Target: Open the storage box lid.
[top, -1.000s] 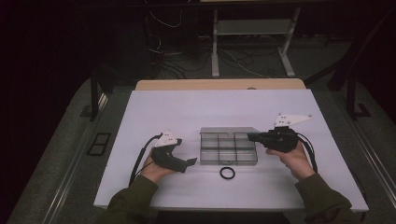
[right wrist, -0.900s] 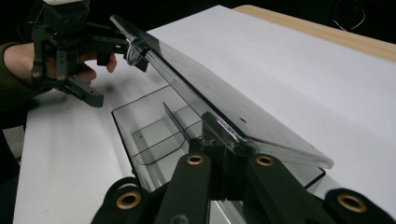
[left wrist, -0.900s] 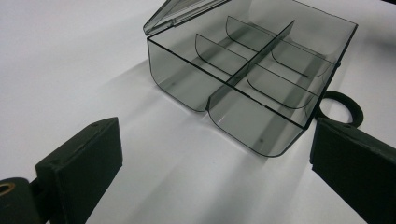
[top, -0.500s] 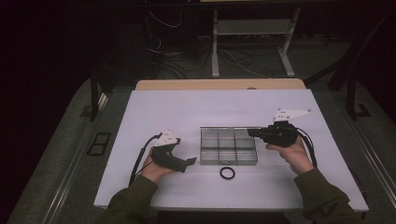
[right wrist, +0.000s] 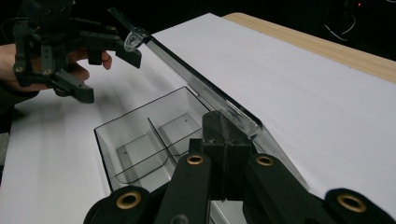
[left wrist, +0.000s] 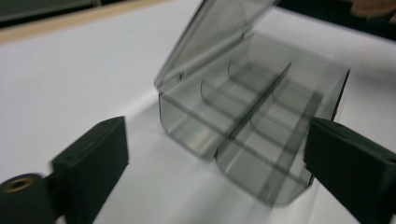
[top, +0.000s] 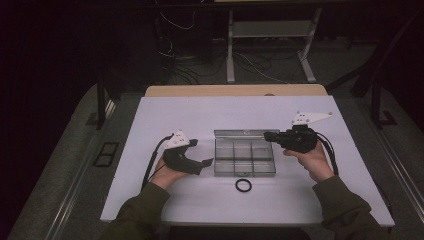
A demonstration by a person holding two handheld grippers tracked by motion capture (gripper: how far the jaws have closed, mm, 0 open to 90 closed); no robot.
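Barely anything has shifted since a second ago: both hands sit where they were, and the left gripper (top: 200,152) has just been closing its jaws a touch, though they're spread wide with nothing between them. It sits at nine o'clock of the clear compartment box (top: 244,159), just beside its left wall, jaws pointing at it. In the left gripper view the box (left wrist: 252,135) stands between the two black jaws and farther off, apart from both.

Over at three o'clock of the box, the right gripper (top: 270,135) has its jaws pressed together at the box's far right corner; the right gripper view has them pinched on the edge of the raised lid (right wrist: 196,86), which tilts up over the open compartments.

Around it: a black ring (top: 243,185) lies on the white table (top: 165,120) at six o'clock of the box, close to its near wall but apart, with nothing between it and either gripper. Cables trail on the dark floor beyond the table's far edge. No labels or writing can be read anywhere.
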